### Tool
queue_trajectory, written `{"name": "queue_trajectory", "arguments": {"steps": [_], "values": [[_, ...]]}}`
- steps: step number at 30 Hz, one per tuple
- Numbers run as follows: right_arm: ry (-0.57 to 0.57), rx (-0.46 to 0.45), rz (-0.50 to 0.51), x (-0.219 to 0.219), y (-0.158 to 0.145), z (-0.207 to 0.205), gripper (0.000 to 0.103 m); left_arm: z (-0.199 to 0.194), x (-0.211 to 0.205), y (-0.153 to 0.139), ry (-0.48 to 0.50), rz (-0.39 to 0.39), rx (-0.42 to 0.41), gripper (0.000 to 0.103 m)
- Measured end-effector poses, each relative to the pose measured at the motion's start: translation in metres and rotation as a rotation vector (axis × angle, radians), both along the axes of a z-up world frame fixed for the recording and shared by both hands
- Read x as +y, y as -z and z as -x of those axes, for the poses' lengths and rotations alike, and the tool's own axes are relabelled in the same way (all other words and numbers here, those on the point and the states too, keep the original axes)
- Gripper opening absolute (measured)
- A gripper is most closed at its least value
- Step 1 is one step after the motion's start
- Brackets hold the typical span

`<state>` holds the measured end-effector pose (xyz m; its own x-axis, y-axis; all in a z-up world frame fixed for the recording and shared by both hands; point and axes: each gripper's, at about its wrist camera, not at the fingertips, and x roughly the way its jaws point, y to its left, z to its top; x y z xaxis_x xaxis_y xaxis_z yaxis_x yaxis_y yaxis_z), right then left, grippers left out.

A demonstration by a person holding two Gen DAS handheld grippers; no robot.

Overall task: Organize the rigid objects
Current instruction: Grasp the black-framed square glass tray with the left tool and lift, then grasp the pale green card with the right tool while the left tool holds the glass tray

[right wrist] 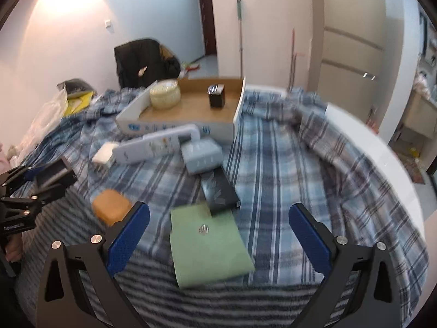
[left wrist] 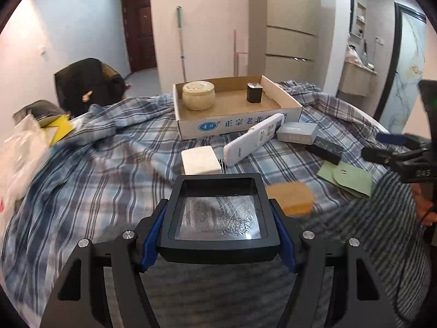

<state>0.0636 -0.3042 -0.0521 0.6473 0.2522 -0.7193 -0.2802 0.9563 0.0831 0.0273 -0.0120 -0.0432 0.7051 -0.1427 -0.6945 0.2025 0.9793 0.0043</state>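
My left gripper is shut on a shallow black square case with a silvery inside, held above the plaid bedspread; from the right wrist it shows at the left edge. My right gripper stands open over a green envelope and touches nothing. Ahead sits an open cardboard box holding a cream jar and a small dark box. In front of the cardboard box lie a white remote, a white block, a grey box, a slim black box and an orange-brown block.
Everything lies on a bed with a blue plaid cover and a striped blanket at the near edge. Plastic bags and a yellow packet are piled at the left. A dark chair stands behind the bed.
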Motion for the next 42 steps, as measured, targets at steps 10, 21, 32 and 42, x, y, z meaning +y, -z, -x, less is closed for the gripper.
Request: {"name": "queue_trajectory", "arguments": {"steps": [10,21,32,42], "values": [[-0.122,0.062,0.092,0.013,0.020,0.009,0.102,0.037,-0.030,0.004,-0.141,0.030,0.002,0.072],[-0.145,0.102,0.100,0.018,0.035,0.007,0.102,0.022,-0.019,0.030,-0.179,0.089,0.145,0.072],[-0.148,0.117,0.087,0.017,0.036,0.005,0.100,0.025,-0.019,0.029,-0.177,0.078,0.122,0.072],[-0.165,0.221,0.081,0.014,0.047,-0.007,0.088,0.026,-0.018,0.030,-0.174,0.083,0.120,0.072]]}}
